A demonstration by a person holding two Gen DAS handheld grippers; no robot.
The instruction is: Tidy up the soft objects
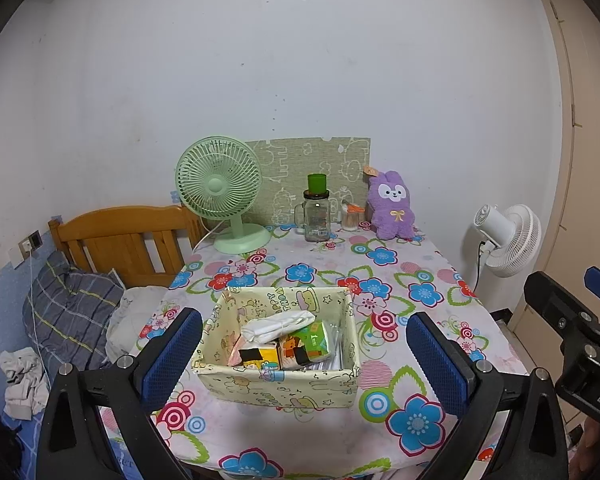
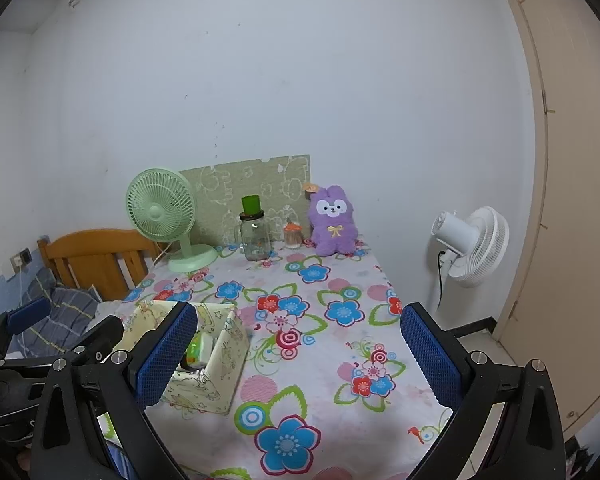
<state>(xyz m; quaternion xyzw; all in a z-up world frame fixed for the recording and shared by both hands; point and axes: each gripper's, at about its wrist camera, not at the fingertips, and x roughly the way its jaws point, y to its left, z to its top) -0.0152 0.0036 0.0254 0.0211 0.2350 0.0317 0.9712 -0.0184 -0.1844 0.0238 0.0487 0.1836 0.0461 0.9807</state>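
Fingers of the left gripper (image 1: 304, 356) are spread wide with nothing between the blue pads; we see them on either side of the fabric storage box (image 1: 276, 384), held back from it and not touching. The right gripper (image 2: 300, 356) is likewise wide apart and empty, over bare floral tablecloth (image 2: 320, 360), with the box just to its left.

We note the box sits near the front edge of the table. Inside it: a folded white cloth (image 1: 278, 326) lying on top of a green tissue pack (image 1: 310, 342) and a yellow tissue pack (image 1: 260, 354).

At the far end of the table, well apart from the box, a purple plush toy (image 1: 390, 206) sits upright against the wall. Beside it, a glass jar (image 1: 316, 216) with a green cup on its lid, and a green desk fan (image 1: 220, 192).
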